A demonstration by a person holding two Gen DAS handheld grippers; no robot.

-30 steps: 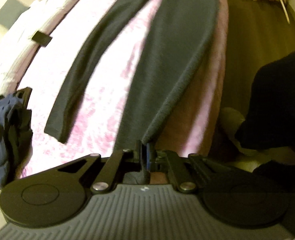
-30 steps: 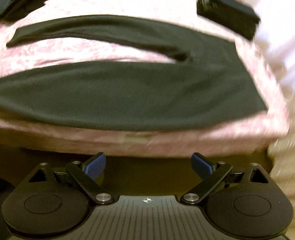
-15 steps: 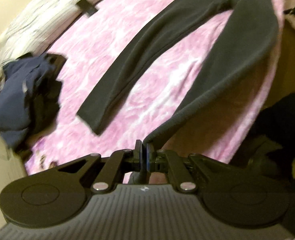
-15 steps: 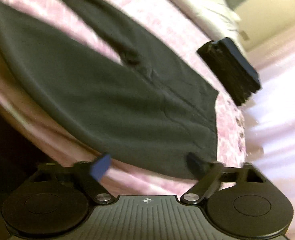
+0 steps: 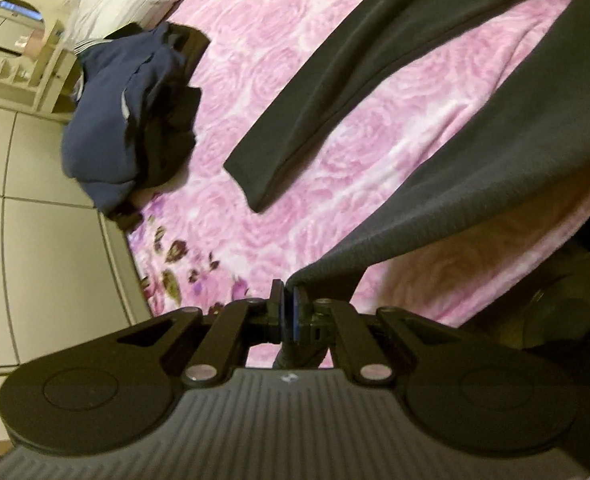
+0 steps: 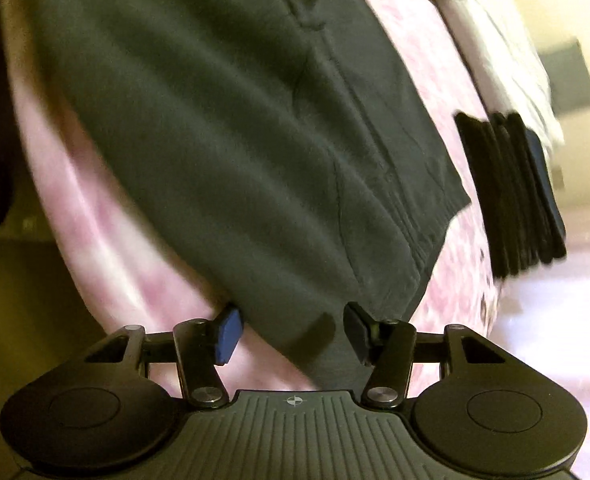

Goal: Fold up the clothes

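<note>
Right gripper (image 6: 291,332) moved down to waistband corner of trousers (image 6: 223,120); jaws closing, cloth between them, pads not yet pressing. Left gripper (image 5: 289,312) pressed together, pinching raised leg hem. Dark grey trousers spread flat on pink floral bedspread (image 5: 255,40), legs apart.
</note>
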